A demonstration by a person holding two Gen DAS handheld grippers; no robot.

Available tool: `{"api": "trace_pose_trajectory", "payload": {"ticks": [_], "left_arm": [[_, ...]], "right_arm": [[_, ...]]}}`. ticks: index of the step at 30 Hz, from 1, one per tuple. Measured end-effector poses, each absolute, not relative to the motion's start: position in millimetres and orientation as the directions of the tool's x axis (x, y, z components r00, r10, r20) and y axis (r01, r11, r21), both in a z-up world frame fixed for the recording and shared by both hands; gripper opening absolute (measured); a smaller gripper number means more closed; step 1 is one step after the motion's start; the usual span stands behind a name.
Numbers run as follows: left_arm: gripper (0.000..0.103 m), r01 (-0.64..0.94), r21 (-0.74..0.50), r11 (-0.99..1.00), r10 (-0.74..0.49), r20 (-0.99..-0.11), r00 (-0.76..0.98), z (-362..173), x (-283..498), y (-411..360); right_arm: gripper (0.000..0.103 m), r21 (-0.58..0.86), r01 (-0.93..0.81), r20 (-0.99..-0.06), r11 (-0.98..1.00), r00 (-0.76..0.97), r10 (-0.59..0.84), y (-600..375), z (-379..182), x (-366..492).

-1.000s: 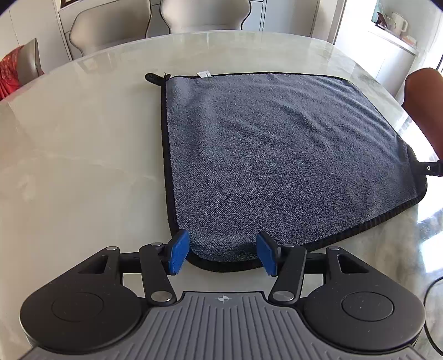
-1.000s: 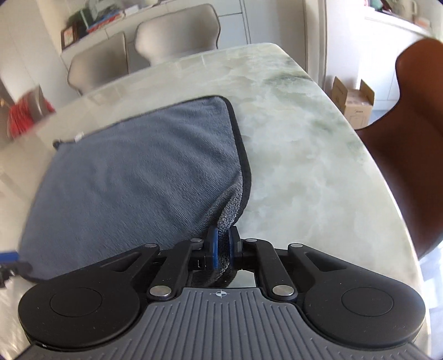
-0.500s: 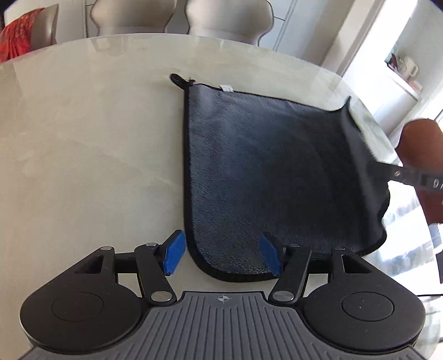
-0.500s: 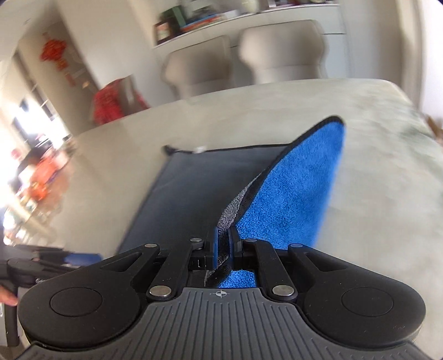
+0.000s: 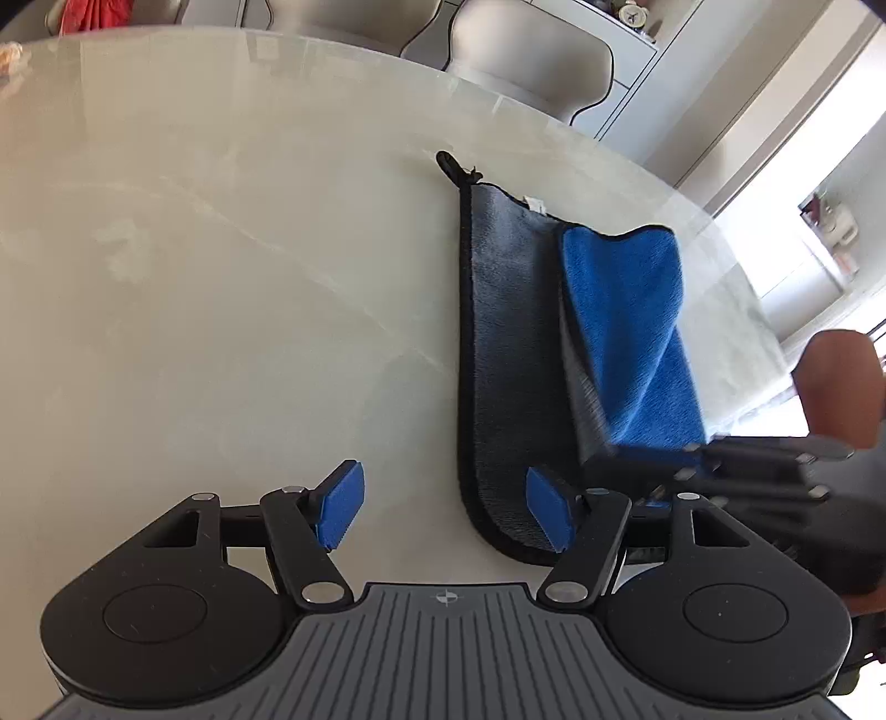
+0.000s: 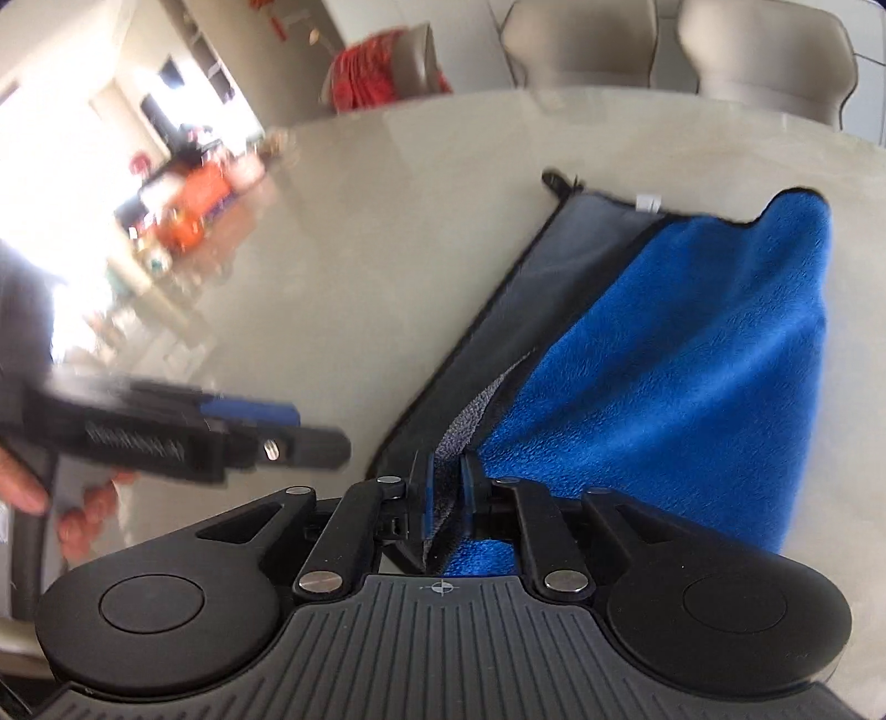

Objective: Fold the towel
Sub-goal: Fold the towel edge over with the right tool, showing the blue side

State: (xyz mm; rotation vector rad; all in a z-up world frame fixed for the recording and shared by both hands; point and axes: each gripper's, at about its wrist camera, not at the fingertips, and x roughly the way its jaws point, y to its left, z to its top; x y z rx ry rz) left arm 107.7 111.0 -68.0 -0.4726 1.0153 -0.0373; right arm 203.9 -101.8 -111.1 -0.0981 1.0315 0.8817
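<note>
My right claw pinched on a corner of the grey-and-blue plush towel, blue underside turned up over the grey | my left claw spread wide, holding nothing, beside the towel's near edge | towel on pale marble tabletop

A pale marble-look table with a glossy top fills the room's middle. Two beige padded chairs stand at its far edge, and a brown chair stands at its side. Bright daylight floods through a window, past white cabinets.
</note>
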Motion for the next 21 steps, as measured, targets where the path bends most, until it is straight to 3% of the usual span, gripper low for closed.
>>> {"api": "trace_pose_trajectory", "payload": {"ticks": [3, 14, 17, 21], "left_arm": [[0.070, -0.156, -0.414, 0.897, -0.278, -0.802, 0.528, -68.8, 118.2, 110.8], [0.069, 0.148, -0.299, 0.943, -0.326, -0.735, 0.594, -48.7, 241.3, 79.3], [0.066, 0.233, -0.246, 0.941, -0.338, -0.727, 0.598, -54.2, 274.7, 60.9], [0.053, 0.284, -0.255, 0.924, -0.378, -0.718, 0.584, -68.1, 307.5, 46.8]], "right_arm": [[0.028, 0.338, -0.688, -0.796, 0.642, 0.155, 0.585, -103.7, -114.2, 198.8], [0.029, 0.325, -0.665, -0.777, 0.673, 0.219, 0.591, -119.5, -120.9, 169.7], [0.032, 0.309, -0.677, -0.771, 0.669, 0.233, 0.592, -115.9, -120.9, 164.1], [0.034, 0.318, -0.675, -0.759, 0.665, 0.239, 0.606, -118.9, -120.9, 159.8]]}}
